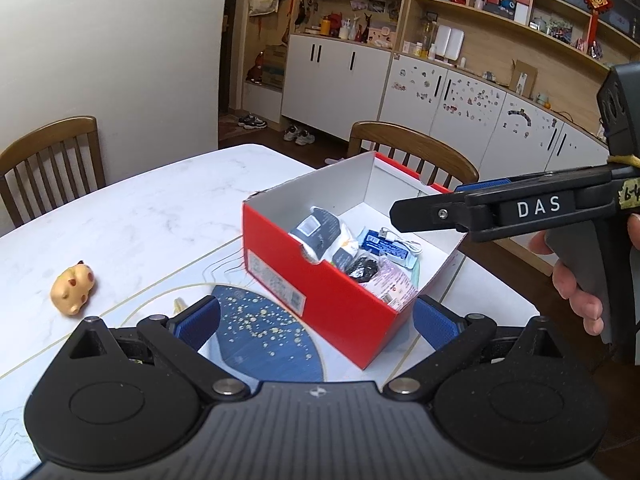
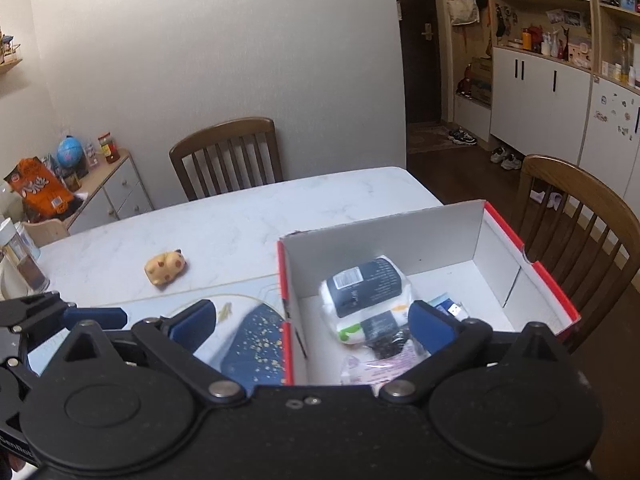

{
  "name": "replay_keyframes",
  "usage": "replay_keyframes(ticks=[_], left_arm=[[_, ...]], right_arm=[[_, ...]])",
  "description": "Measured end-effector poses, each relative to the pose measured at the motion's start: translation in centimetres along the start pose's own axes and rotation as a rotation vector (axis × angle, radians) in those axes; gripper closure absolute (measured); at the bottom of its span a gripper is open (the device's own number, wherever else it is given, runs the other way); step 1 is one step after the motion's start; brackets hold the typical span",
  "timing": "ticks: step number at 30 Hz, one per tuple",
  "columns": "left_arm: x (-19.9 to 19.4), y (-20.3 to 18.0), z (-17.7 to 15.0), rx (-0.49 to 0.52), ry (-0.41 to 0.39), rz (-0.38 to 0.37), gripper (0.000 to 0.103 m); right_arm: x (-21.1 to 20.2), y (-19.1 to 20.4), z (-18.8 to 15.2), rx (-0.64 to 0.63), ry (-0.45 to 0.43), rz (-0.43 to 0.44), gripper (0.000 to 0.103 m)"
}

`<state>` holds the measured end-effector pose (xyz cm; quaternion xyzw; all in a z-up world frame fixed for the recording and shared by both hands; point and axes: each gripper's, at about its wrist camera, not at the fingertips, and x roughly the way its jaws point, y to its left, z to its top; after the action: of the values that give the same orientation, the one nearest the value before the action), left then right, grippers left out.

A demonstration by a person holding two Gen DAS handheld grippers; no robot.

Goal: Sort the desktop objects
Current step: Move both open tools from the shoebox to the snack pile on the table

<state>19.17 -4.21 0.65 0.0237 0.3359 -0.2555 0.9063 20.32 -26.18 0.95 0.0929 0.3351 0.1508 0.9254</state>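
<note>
Both grippers hang above the near edge of my marble table [image 1: 132, 208], jaws spread wide and holding nothing. My left gripper [image 1: 316, 324] sits just short of the red shoebox [image 1: 320, 292], whose near corner lies between its blue pads [image 1: 198, 320]. My right gripper [image 2: 312, 326] straddles the box's left wall, over the tissue pack [image 2: 366, 286], USB cable [image 2: 454, 309] and other packets inside. Well to the left of both, out on the open tabletop, lies a small yellow cat figurine [image 2: 165, 267], apart from the box and untouched.
</note>
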Motion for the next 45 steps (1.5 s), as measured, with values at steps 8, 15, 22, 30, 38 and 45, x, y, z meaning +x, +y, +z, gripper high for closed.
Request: replay_keyframes(ticks=[8,15,22,30,38,45], left_arm=[[-1.4,2.7,-2.1,-0.046,-0.029,0.053,0.0],[-2.5,5.0,-4.0,-0.082,-0.034,0.083,0.0],[-3.4,7.5,-6.5,-0.136,-0.027,0.133,0.0],[-3.8,9.9,-9.0,-0.176,-0.014,0.186,0.0],[-2.7,11.5,-11.3,-0.188,0.041,0.164,0.0],[-1.1,12.2,-13.0,-0.147,0.085,0.137,0.0]], right_arm=[[0.1,3.3,-1.3,-0.071,-0.006,0.029,0.0],[0.7,6.5,-2.3,-0.154,-0.011,0.013,0.0],[2.5,8.8,-3.4,-0.18,0.032,0.033,0.001],[4.7,10.9,-4.8,-0.208,0.076,0.04,0.001],[6.6,12.7,-5.4,-0.217,0.11,0.074,0.002],[8.1,14.1,-6.0,-0.219,0.137,0.101,0.006]])
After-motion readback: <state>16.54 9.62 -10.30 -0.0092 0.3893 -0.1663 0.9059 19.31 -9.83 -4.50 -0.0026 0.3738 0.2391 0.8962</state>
